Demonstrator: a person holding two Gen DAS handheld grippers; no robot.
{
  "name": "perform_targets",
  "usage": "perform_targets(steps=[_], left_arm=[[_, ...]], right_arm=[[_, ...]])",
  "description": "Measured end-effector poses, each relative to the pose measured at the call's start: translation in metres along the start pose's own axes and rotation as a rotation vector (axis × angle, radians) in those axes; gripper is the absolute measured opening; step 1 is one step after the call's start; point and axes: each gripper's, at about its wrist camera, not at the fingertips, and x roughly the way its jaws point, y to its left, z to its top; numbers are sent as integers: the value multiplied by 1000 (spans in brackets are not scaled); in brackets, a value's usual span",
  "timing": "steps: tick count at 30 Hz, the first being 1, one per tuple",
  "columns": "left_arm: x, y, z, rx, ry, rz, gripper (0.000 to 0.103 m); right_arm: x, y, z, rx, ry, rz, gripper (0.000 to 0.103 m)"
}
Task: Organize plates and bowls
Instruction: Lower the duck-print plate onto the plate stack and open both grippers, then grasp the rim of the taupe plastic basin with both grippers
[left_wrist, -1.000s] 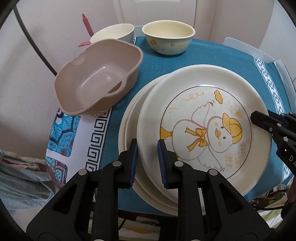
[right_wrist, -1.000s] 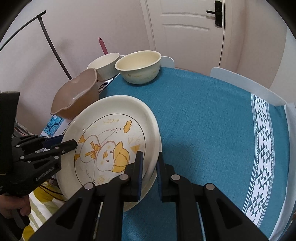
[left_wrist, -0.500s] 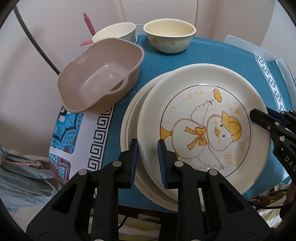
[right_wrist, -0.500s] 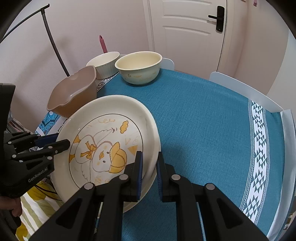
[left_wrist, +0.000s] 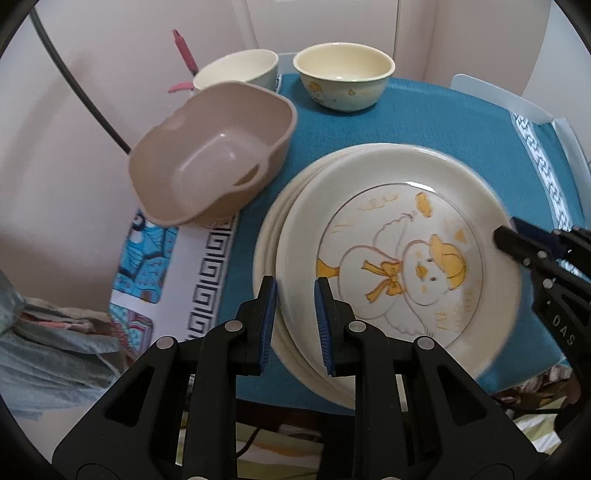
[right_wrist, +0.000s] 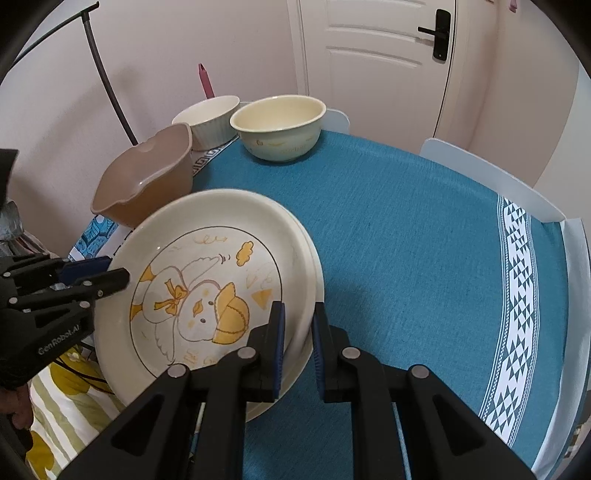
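Plates: a stack (left_wrist: 399, 258) of cream plates, the top one printed with a yellow-capped duck, is sitting at the near edge of the table (right_wrist: 424, 240), partly overhanging it; at least three rims are showing.
Left tongs (left_wrist: 293, 325): pointing steeply down, pads closing on the stack's rim at one side; they are holding it between nearly shut pads.
Right tongs (right_wrist: 299, 343): gripping the rim on the opposite side, nearly shut on the plates.
Brown tub (left_wrist: 218, 155): plastic, handled, empty, standing just beside the stack toward the wall, tipping slightly over the table edge.
Bowls: a ribbed cream bowl (right_wrist: 207, 120) and a pale printed bowl (right_wrist: 279, 125) are standing side by side at the far end, empty, well apart from the plates.
Cloth: a teal tablecloth (right_wrist: 443, 295) with a white patterned border is covering the table.
Done, by judgement: plates are gathered into one stack.
Left, by judgement: the stack is waiting to be carried to its place; the bowls are not yet nested; the tub is not yet used.
Risk: an overhanging, two-handed load may be sliding if the grips are uneven.
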Motion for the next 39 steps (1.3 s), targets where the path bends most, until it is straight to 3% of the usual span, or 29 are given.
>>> perform_targets(steps=[5,9,11,13,14,15,16,17,18,26,28,33,35,39], left_arm=[[-2,7,-2,-36,15,-40,19],[-34,18,4,-72,-43,-57,19],[-54,32,10,-114,-77,-60,22],[-69,45,16,-151,-103,-60,51],[-75,52,20,-169,-121,-56,90],[-83,62,22,-191,-156,-44,102],[-92,71,22,-210,-194,-41,103],[-96,79,23,-223,-205,-49,103],[-97,87,25,-235,-200,-54,103],[-72,156,44,-340,-152,-167,102],[-56,170,51,-328,-123,-200,96],[-10,193,67,-305,-34,-253,71],[10,197,75,-284,-5,-271,67],[45,200,88,-234,40,-286,56]], right_arm=[[-5,-1,1,0,-15,-8,13],[-23,-6,8,28,-43,16,13],[-37,-10,19,41,-62,67,13],[-50,-11,35,43,-84,133,16],[-56,-12,42,45,-99,157,21],[-60,-12,48,45,-114,171,44],[-66,-11,57,44,-137,185,80],[-70,-10,63,43,-153,199,94],[-72,-8,70,45,-171,223,102],[-66,23,117,-9,-135,220,102],[-52,31,129,0,-100,229,102],[-4,50,144,73,6,277,102],[12,57,144,93,40,264,101],[46,69,145,135,107,259,86]])
